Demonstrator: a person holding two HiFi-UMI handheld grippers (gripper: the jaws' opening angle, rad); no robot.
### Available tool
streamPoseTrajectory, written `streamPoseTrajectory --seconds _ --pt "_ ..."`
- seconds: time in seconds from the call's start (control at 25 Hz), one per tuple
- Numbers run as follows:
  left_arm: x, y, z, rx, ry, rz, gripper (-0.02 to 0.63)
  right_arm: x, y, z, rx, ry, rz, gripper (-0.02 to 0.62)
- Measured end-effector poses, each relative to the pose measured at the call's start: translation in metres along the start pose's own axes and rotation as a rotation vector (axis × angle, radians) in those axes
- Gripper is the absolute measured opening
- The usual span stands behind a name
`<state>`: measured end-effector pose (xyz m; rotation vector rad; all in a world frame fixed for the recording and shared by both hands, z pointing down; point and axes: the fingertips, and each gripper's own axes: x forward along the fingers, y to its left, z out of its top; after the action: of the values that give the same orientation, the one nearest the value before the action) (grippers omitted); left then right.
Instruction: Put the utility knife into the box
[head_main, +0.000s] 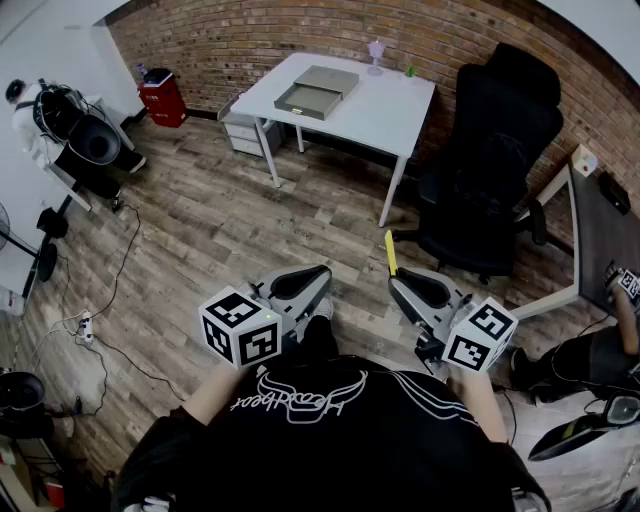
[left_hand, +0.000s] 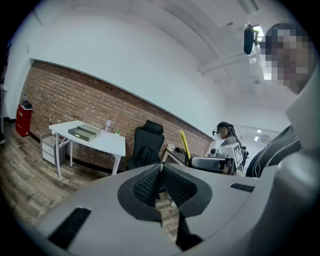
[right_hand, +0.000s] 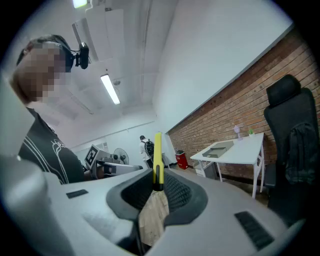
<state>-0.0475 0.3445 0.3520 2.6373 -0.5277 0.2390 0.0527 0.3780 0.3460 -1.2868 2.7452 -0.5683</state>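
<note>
The yellow utility knife stands upright between the jaws of my right gripper, which is shut on its lower end. In the right gripper view the knife rises from between the black pads. My left gripper is held beside it, close to my body, its jaws shut with nothing in them. The grey open box lies on the white table by the brick wall, well ahead of both grippers. It also shows in both gripper views as the box and box.
A black office chair stands right of the table, with a second desk further right. A drawer unit sits under the table and a red container by the wall. Another person is at the far left. Cables cross the wooden floor.
</note>
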Motion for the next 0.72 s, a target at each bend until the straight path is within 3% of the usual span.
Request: streamPoseTrajectory --seconds 0.44,0.72 --pt "0.043 0.023 0.013 0.003 0.035 -0.046 0.041 0.004 -0.038 0.015 0.014 -0.042 -0.027 0.067" --pt "0.089 0.058 0.031 0.012 0.077 -0.1 0.041 0.025 -0.094 0.015 0.028 -0.028 -0.106 0.067"
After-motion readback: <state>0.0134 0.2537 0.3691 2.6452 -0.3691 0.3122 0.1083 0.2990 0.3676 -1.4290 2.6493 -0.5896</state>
